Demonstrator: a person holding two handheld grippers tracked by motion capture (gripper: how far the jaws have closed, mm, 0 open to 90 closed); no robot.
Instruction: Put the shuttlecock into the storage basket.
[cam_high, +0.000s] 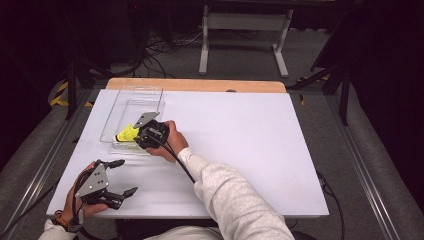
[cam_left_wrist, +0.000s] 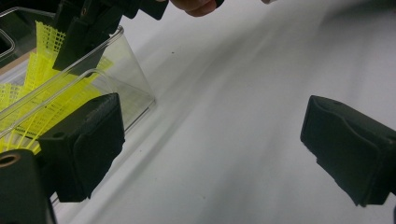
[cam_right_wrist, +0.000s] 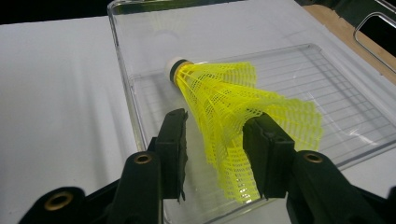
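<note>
A yellow mesh shuttlecock (cam_right_wrist: 233, 107) with a white cork tip lies in a clear plastic box (cam_right_wrist: 327, 79), its skirt twisted. My right gripper (cam_right_wrist: 219, 119) stands open around the skirt; a gap shows between the left jaw and the mesh. From above, the right gripper (cam_high: 137, 135) is at the box's (cam_high: 150, 95) near end, over the shuttlecock (cam_high: 127, 134). My left gripper (cam_high: 126, 176) rests open and holds nothing at the table's front left. In the left gripper view its jaws (cam_left_wrist: 212, 140) stand wide apart, with the box (cam_left_wrist: 135, 88) and shuttlecock (cam_left_wrist: 51, 93) to the left.
The white table top (cam_high: 250, 140) stretches bare to the right of the box. A wooden strip (cam_high: 200, 85) runs along its far edge. Beyond it are floor cables and a white table frame (cam_high: 245, 25).
</note>
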